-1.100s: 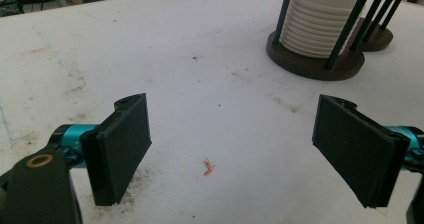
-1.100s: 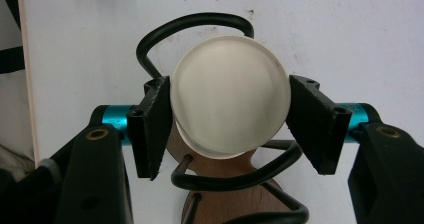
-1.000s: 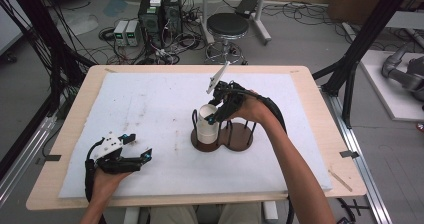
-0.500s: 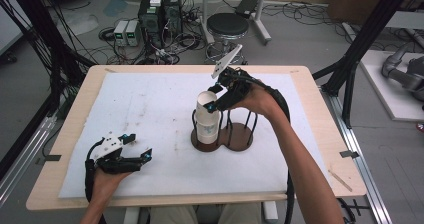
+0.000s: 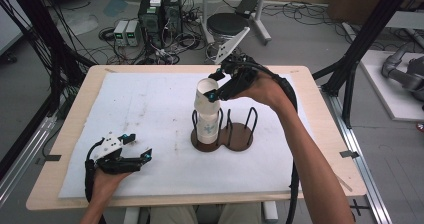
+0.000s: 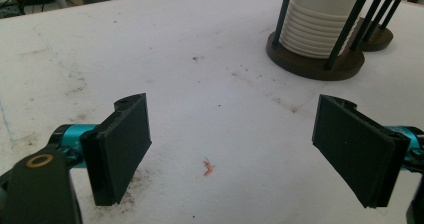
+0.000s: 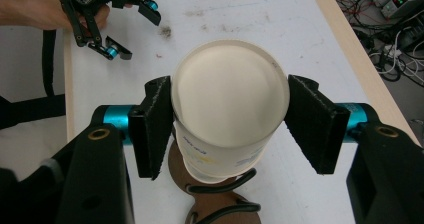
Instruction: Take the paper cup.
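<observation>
Your right gripper (image 7: 227,129) clamps the top paper cup (image 7: 227,104) by its rim, above the cup stack (image 5: 207,129) in the wooden holder (image 5: 235,139). Your left gripper (image 5: 135,151) rests on the white mat (image 5: 150,104), jaws wide and empty.

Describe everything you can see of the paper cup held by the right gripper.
The paper cup is white, apparently paper, with a rolled rim and faint print on its side. It is upright, open end up, and looks empty. The right gripper clamps it just below the rim, one pad on each side. Its lower part sits nested in the cup stack inside the wire holder.
</observation>
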The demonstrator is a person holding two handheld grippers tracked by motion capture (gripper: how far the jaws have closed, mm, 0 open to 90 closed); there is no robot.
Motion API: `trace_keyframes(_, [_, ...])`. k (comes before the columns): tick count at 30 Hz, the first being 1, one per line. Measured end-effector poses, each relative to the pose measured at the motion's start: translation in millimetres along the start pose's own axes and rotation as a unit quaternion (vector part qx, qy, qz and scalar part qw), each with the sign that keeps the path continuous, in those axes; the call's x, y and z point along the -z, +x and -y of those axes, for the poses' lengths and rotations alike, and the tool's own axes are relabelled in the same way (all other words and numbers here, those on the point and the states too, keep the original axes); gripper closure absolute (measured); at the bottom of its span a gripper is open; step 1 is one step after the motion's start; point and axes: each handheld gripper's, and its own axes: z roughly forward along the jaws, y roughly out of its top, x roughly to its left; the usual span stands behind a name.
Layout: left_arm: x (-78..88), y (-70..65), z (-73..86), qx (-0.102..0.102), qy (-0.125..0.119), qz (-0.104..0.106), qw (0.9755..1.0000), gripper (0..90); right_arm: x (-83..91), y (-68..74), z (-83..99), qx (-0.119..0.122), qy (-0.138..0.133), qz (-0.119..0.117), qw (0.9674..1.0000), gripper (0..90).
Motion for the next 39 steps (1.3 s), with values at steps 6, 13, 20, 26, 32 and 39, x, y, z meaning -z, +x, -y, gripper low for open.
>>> trace_keyframes(6, [0.5, 0.3, 0.2, 0.001, -0.004, 0.001, 1.0, 15.4, 5.3, 4.0, 3.8, -0.005, -0.015, -0.005, 0.9999, 38.4])
trace_keyframes(13, [0.9, 0.5, 0.3, 0.001, -0.004, 0.003, 1.0, 15.4, 13.2, 27.2, 39.5, -0.014, -0.094, -0.019, 0.9953, 38.4])
trace_keyframes(20, [1.1, 0.9, 0.4, 0.003, -0.005, 0.004, 1.0, 15.4, 5.7, 46.4, 69.2, -0.025, -0.135, -0.031, 0.9901, 38.4])
trace_keyframes(26, [2.7, 1.3, 1.1, 0.004, -0.013, 0.009, 0.9999, 15.4, -9.3, 60.8, 88.7, -0.028, -0.16, -0.046, 0.9857, 38.4])
trace_keyframes(32, [4.3, 0.8, 1.9, -0.002, -0.022, 0.014, 0.9997, 15.4, -20.3, 77.7, 100.7, -0.023, -0.181, -0.057, 0.9816, 38.4])
trace_keyframes(39, [4.1, 1.1, 1.8, -0.002, -0.021, 0.017, 0.9996, 15.4, -36.7, 97.2, 118.5, -0.017, -0.216, -0.064, 0.9742, 38.3])
